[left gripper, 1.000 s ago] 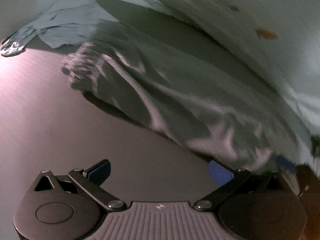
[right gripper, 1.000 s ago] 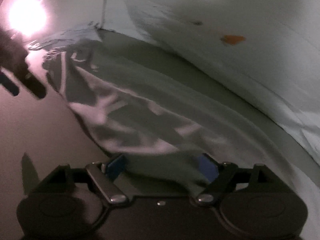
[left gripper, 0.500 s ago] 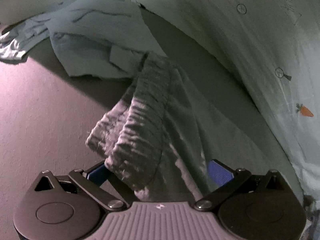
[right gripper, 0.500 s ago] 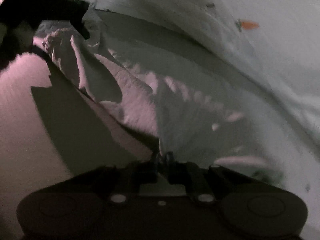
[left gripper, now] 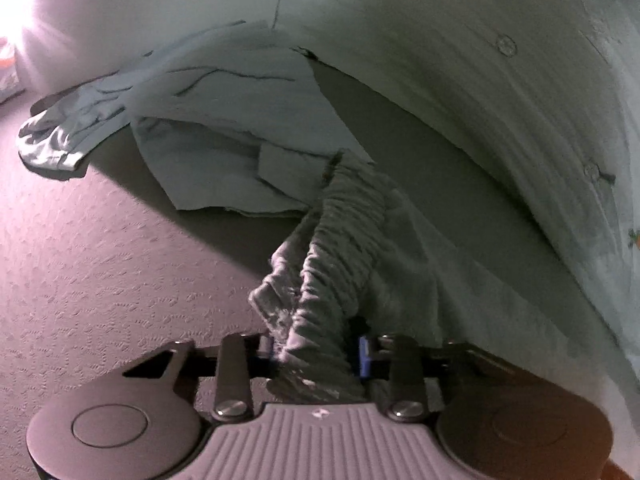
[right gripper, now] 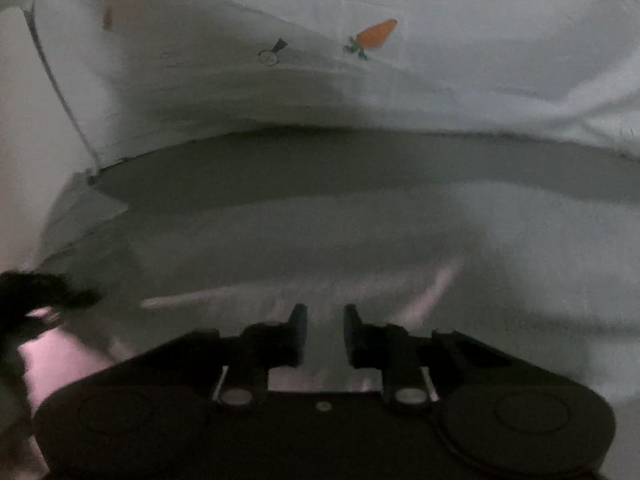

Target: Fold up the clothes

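Observation:
A grey garment with a ribbed, gathered waistband [left gripper: 344,240] runs from my left gripper [left gripper: 316,354] out across the carpet. The left gripper is shut on the bunched waistband. In the right wrist view the same grey cloth [right gripper: 320,248] spreads flat ahead. My right gripper [right gripper: 325,334] is nearly closed on an edge of that cloth, which passes between its blue-padded fingers [right gripper: 298,330]. The view is dim and blurred.
A pale blue garment [left gripper: 224,132] lies crumpled on the carpet [left gripper: 100,272] beyond the grey one. A white bedsheet with a carrot print [right gripper: 374,36] hangs down along the far side. A bright lamp glare [left gripper: 12,12] is at the far left.
My left gripper went from open beside the garment to shut on its waistband. My right gripper closed on the cloth and swung to face the bedsheet.

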`<state>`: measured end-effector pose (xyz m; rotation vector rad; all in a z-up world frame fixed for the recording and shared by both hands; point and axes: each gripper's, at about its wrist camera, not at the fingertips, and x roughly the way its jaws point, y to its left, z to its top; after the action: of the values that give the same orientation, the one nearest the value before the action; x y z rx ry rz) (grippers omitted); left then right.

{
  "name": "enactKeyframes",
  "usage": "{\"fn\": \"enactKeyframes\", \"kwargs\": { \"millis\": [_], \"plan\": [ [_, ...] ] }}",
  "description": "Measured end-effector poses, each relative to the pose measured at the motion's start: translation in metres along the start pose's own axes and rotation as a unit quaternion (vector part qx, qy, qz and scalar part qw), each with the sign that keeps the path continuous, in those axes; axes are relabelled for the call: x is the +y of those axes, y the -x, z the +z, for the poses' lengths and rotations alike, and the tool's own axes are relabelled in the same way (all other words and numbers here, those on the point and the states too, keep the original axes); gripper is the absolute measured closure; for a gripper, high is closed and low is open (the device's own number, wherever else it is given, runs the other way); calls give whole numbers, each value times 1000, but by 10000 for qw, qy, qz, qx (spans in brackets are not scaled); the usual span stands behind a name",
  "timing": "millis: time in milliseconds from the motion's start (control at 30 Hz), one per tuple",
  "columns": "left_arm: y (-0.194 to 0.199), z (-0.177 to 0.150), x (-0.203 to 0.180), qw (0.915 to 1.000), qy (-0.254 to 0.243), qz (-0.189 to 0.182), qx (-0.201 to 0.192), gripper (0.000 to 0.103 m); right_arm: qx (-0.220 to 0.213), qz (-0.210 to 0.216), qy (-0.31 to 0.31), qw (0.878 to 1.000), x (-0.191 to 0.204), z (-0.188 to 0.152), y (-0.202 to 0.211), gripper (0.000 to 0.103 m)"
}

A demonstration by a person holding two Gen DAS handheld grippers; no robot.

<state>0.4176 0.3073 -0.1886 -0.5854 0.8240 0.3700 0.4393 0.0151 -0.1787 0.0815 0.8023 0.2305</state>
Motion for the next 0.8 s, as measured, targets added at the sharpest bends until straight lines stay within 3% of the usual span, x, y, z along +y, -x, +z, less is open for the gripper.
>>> {"fn": "enactKeyframes", "kwargs": {
  "millis": [133, 233, 333, 433, 533, 600, 700, 800],
  "plan": [
    [0, 5, -1, 10000, 21, 11, -58, 77, 63, -270, 254, 9993, 15, 13, -48, 84],
    [2, 10, -1, 9999, 80, -8, -106, 81, 400, -394, 332, 9979, 23, 4, -64, 87],
    [8, 15, 0, 9997, 189, -62, -149, 81, 441, -304, 469, 9975, 30, -18, -39, 87],
    [15, 17, -11, 9997, -44, -35, -258, 82, 707, -14, 332, 9969, 30, -41, -10, 84],
    [27, 18, -29, 9980, -439, -12, -454, 82, 708, 270, 134, 9970, 17, -54, 24, 82],
    [42, 20, -47, 9950, -753, -98, -651, 82, 574, 245, -360, 9974, -1, -57, 39, 80],
    [67, 24, -86, 9868, -1268, -329, -956, 82, 226, -164, -907, 9955, -33, -57, 60, 79],
    [97, 17, -139, 9689, -1949, -759, -1320, 82, -95, -508, -1424, 9885, -66, -59, 83, 79]
  ]
}}
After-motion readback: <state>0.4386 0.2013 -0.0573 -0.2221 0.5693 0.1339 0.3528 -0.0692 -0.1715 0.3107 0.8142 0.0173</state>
